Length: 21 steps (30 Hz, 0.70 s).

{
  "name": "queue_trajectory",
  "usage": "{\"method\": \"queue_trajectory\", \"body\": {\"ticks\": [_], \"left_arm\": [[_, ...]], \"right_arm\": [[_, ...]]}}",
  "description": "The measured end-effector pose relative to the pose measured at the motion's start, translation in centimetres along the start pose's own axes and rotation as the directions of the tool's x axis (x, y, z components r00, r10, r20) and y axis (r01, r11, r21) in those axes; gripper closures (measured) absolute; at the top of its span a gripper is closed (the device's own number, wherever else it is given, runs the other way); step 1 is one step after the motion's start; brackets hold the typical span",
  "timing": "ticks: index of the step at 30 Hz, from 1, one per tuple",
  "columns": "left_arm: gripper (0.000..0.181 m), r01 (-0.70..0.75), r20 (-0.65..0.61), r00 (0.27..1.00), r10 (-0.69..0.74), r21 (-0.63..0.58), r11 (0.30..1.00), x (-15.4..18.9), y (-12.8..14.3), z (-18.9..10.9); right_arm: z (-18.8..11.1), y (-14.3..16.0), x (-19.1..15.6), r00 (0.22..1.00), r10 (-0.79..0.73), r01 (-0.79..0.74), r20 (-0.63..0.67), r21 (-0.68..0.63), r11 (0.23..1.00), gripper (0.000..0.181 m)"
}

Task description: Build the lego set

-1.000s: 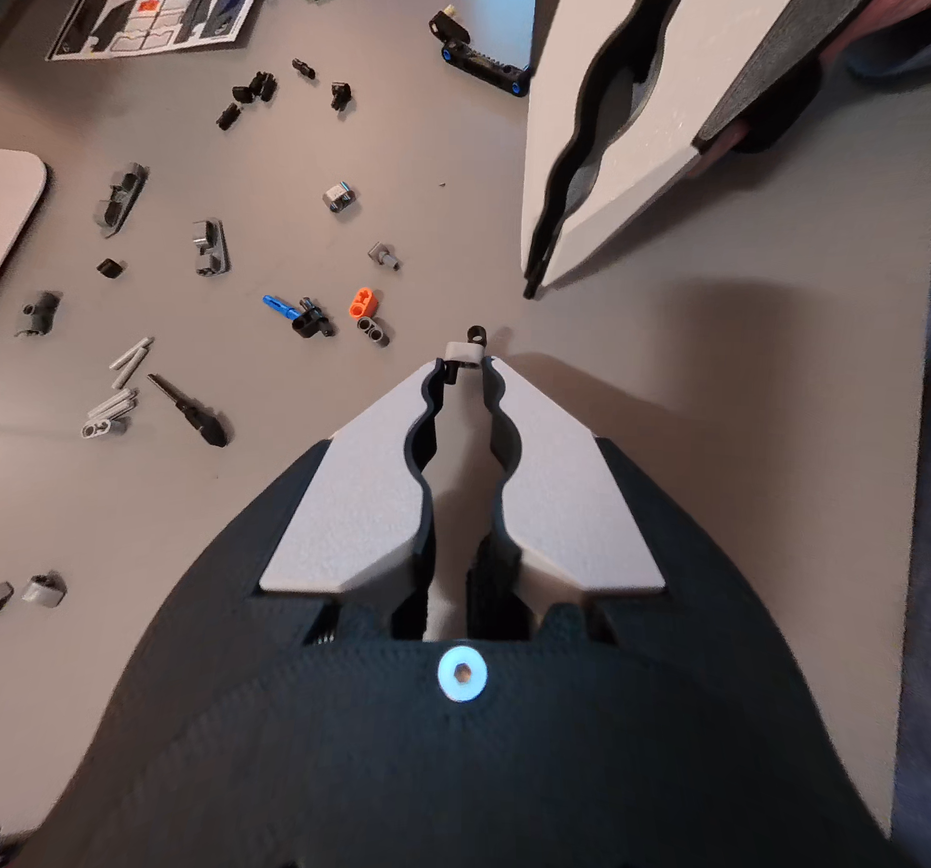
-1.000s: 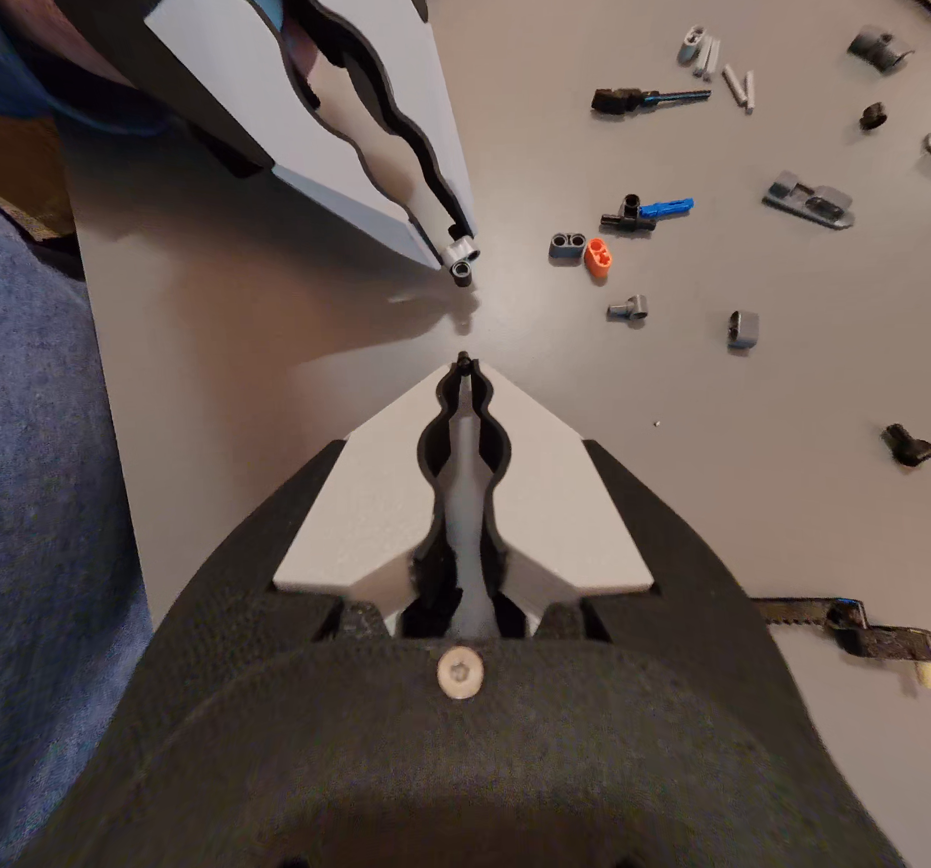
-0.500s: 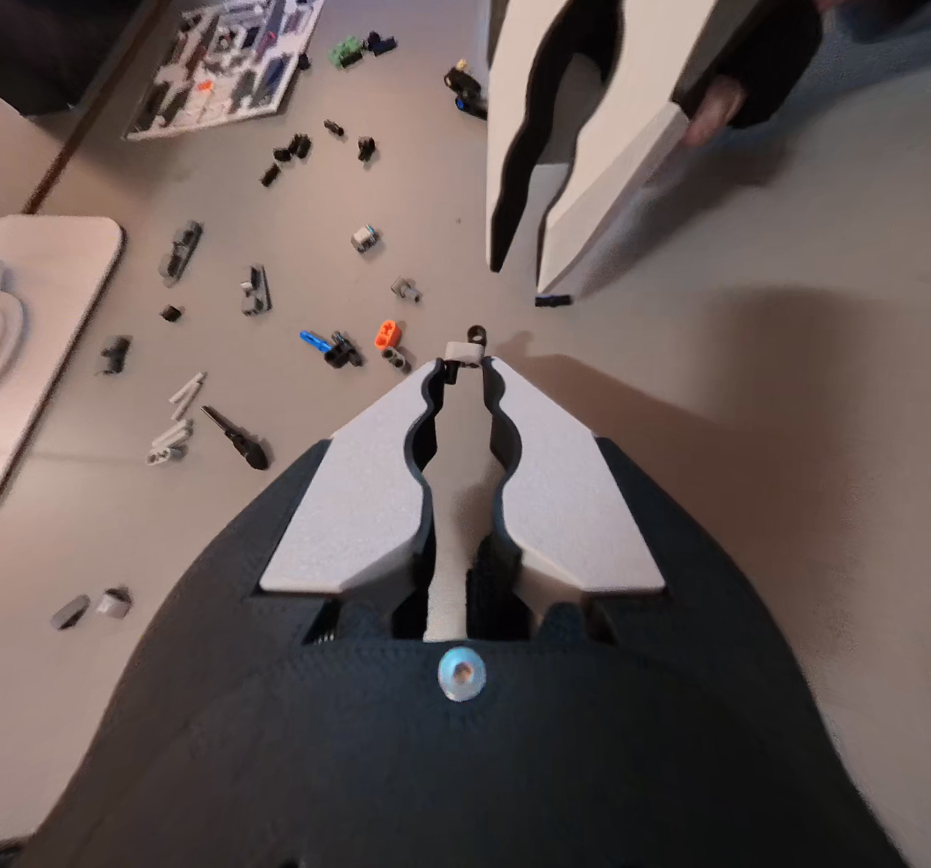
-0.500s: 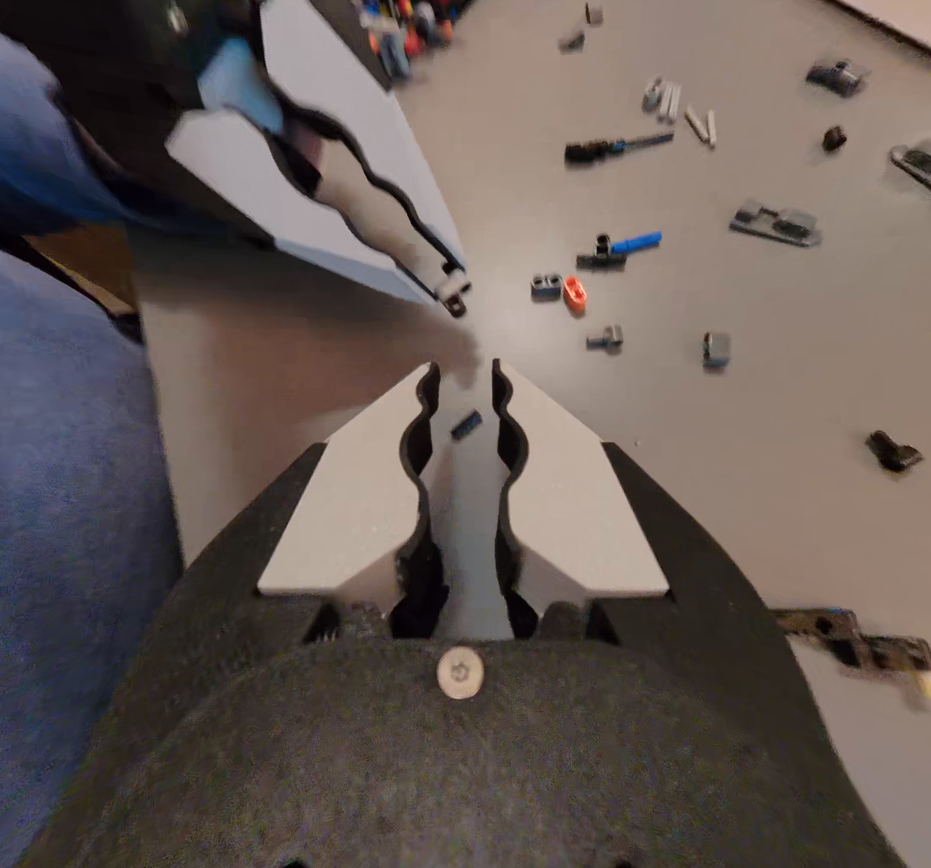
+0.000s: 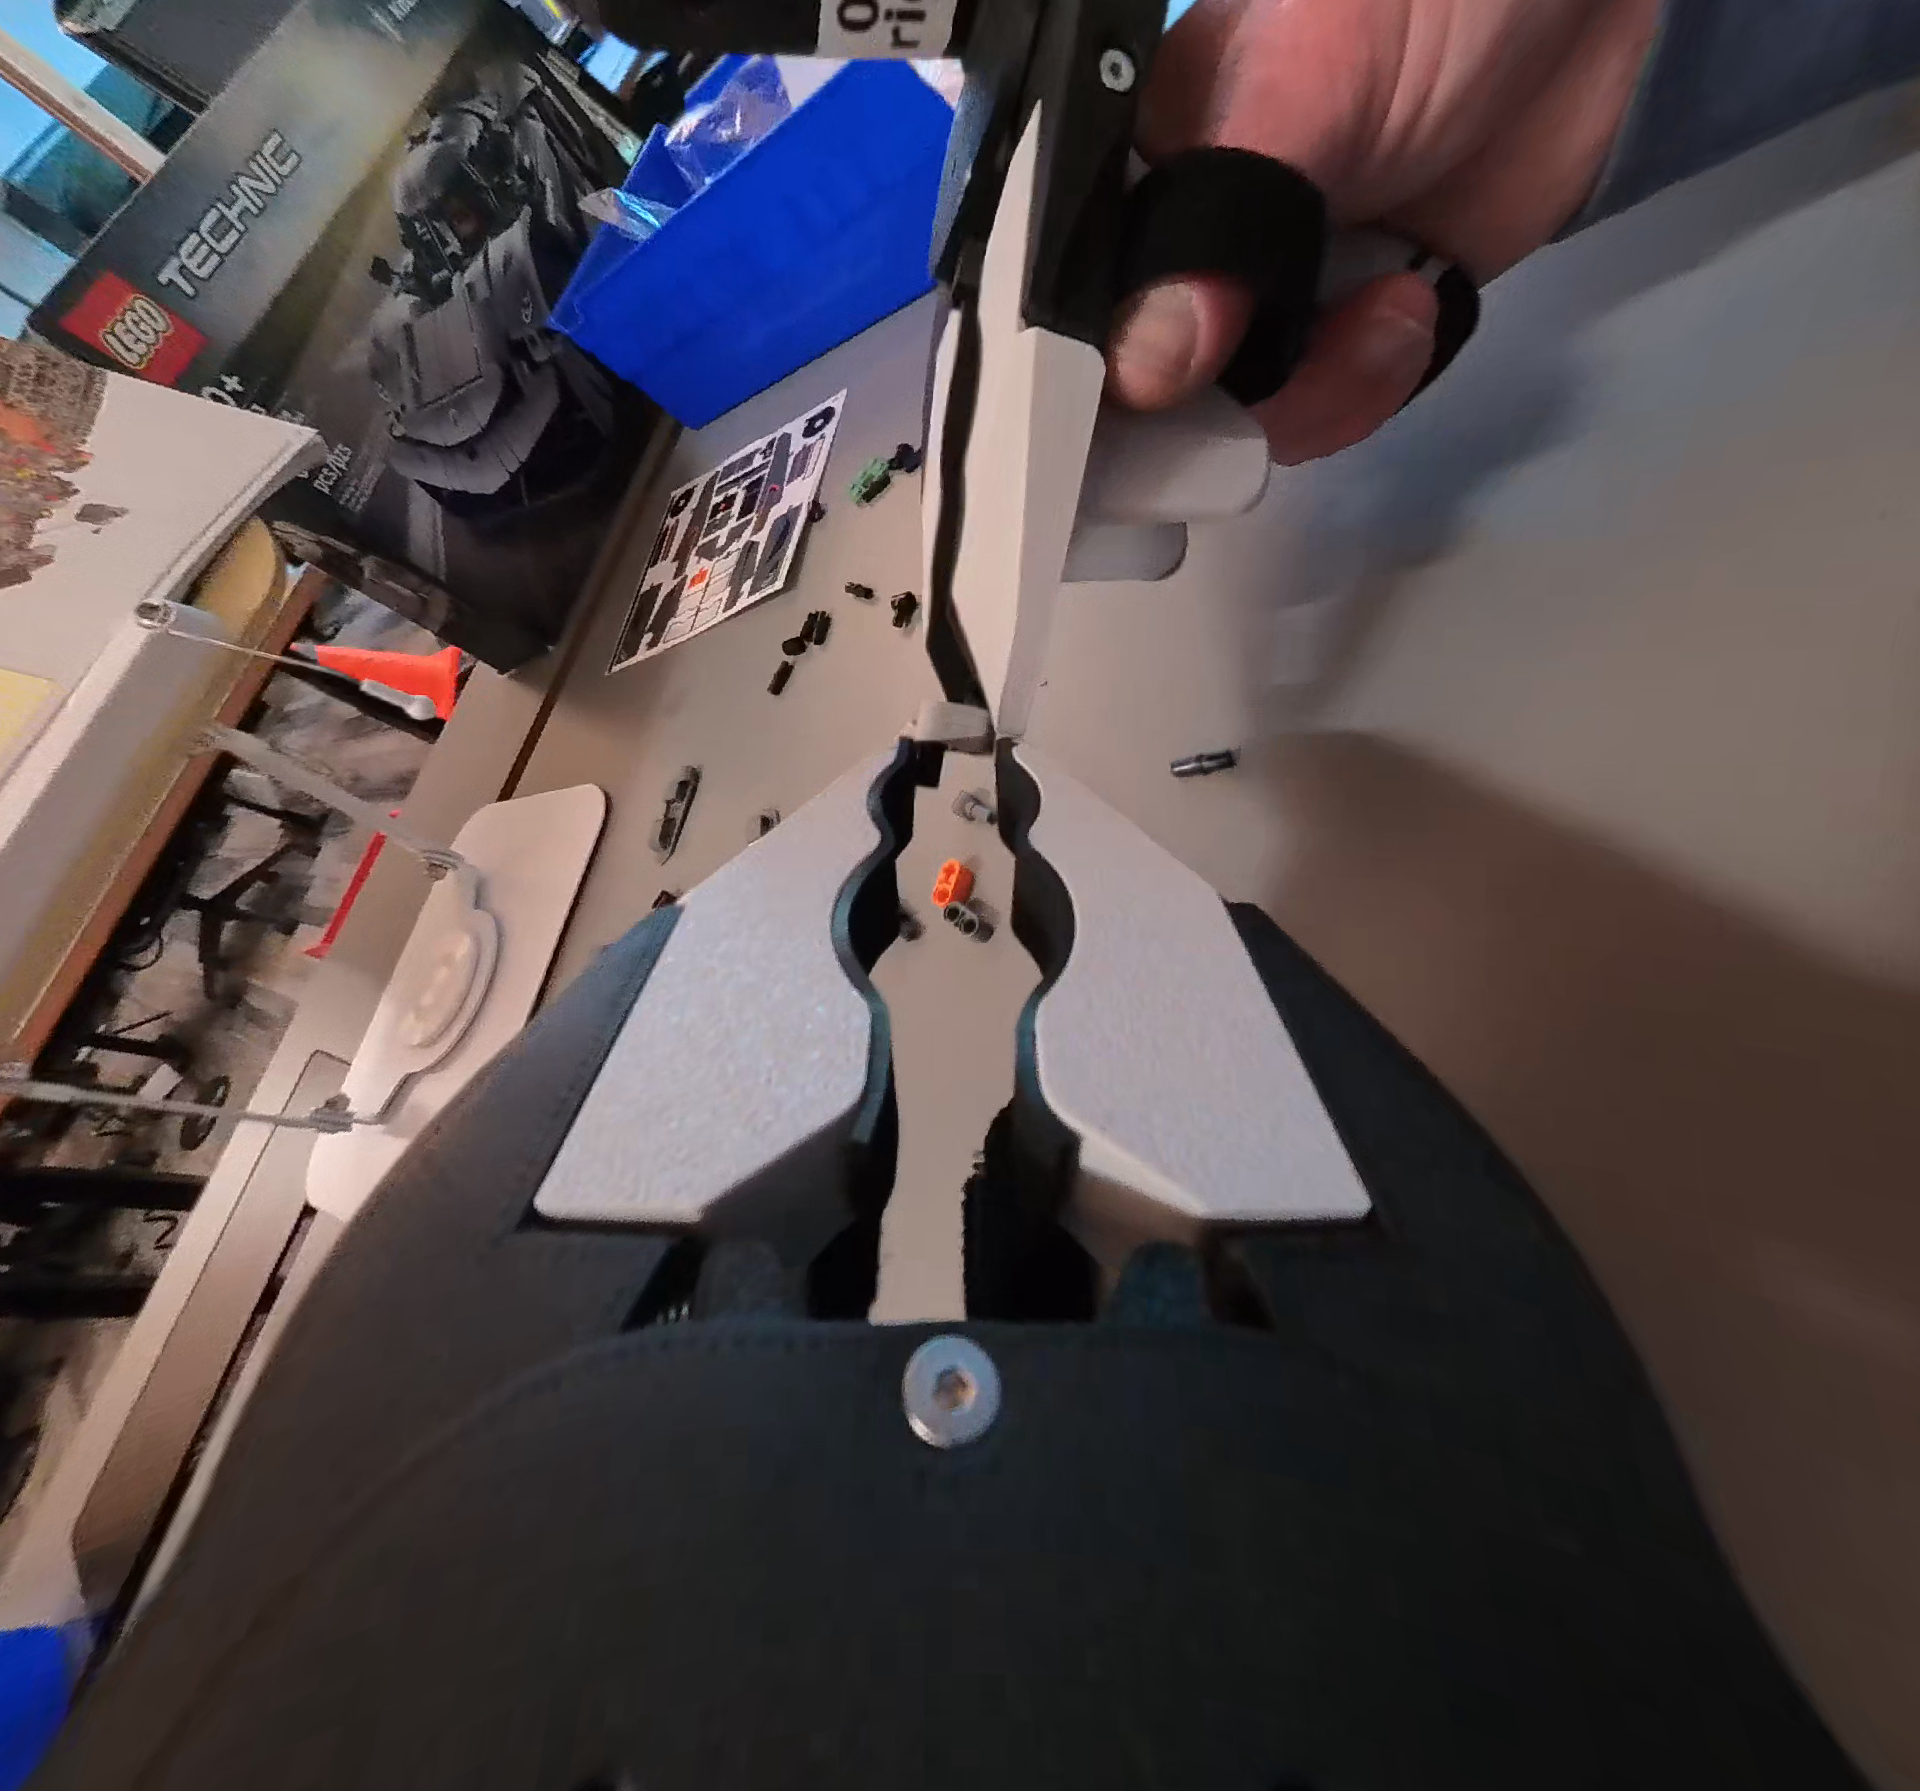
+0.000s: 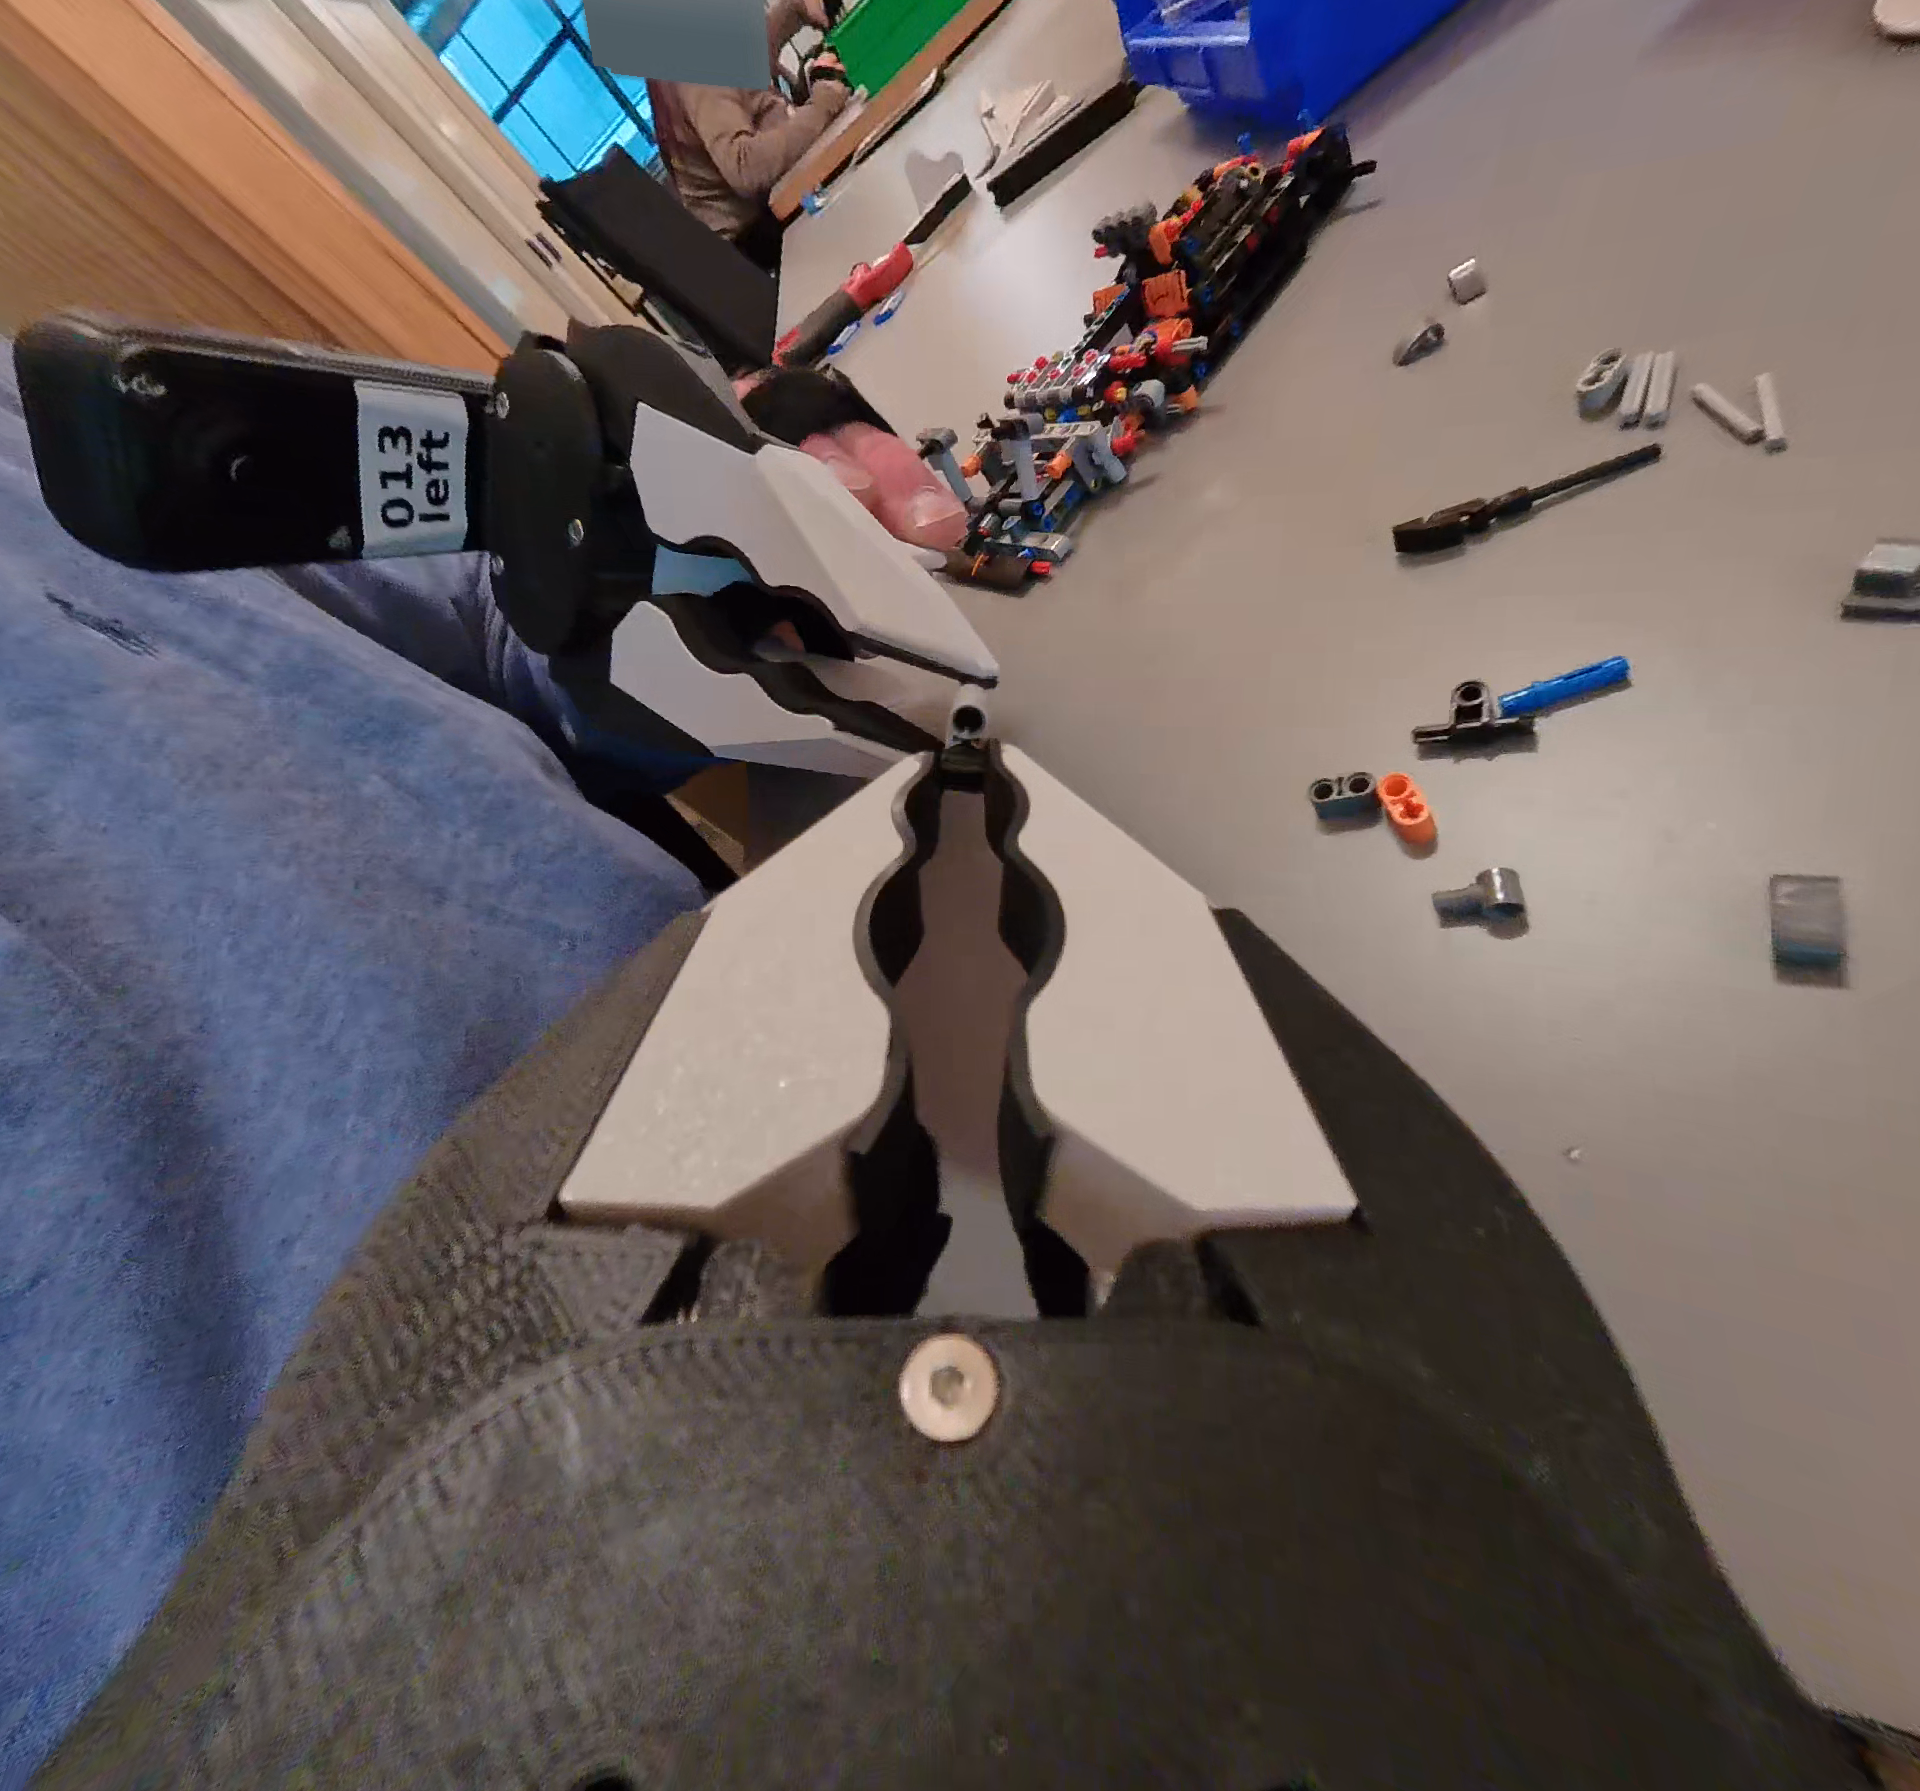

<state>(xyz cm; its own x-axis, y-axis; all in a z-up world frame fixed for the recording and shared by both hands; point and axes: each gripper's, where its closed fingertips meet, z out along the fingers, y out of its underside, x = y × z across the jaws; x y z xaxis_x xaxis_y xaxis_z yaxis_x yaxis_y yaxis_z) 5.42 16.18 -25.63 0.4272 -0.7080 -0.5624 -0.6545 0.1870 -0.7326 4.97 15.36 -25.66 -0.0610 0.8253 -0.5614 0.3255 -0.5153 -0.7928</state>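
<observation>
Both grippers' fingers pinch: the left gripper [image 5: 948, 739] holds a grey connector [image 5: 951, 721] aloft over the table [image 5: 1558, 910], the right gripper [image 6: 964, 765] clamps a black piece [image 6: 962, 762] against it, apparently mating them, needing aligned pressing.

Right gripper [image 6: 961, 767] pinches black piece [image 6: 963, 765] against grey connector [image 6: 969, 720].

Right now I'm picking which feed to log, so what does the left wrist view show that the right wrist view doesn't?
Only the left wrist view shows the set's box, the sticker sheet and a loose dark pin on the table. Only the right wrist view shows the partly built model and the blue pin. Both show the orange connector, the blue bin, and the left gripper and right gripper meeting at the small grey piece.
</observation>
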Motion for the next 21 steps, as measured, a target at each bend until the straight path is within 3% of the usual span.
{"method": "queue_trajectory", "body": {"ticks": [5, 8, 12, 21], "left_arm": [[0.161, 0.173, -0.145, 0.975, -0.166, 0.039, 0.984, -0.5, -0.8, -1.0], [0.16, 0.337, -0.3, 0.898, -0.321, 0.0, 0.942, 0.1, -0.8, -1.1], [0.166, 0.416, -0.353, 0.852, -0.386, 0.01, 0.909, 0.1, -1.3, -1.2], [0.174, 0.442, -0.394, 0.817, -0.421, -0.041, 0.896, 0.8, -0.9, -0.9]], "right_arm": [[-0.2, 0.0, -0.6, 0.978, -0.209, 0.206, -0.021, -0.101, 0.973, 0.176], [-0.2, -0.4, -0.9, 0.95, -0.311, 0.306, -0.013, -0.152, 0.94, 0.176], [0.0, -0.2, -0.8, 0.919, -0.394, 0.382, -0.003, -0.238, 0.893, 0.176], [0.5, 0.4, -0.8, 0.873, -0.485, 0.471, 0.049, -0.341, 0.814, 0.176]]}}
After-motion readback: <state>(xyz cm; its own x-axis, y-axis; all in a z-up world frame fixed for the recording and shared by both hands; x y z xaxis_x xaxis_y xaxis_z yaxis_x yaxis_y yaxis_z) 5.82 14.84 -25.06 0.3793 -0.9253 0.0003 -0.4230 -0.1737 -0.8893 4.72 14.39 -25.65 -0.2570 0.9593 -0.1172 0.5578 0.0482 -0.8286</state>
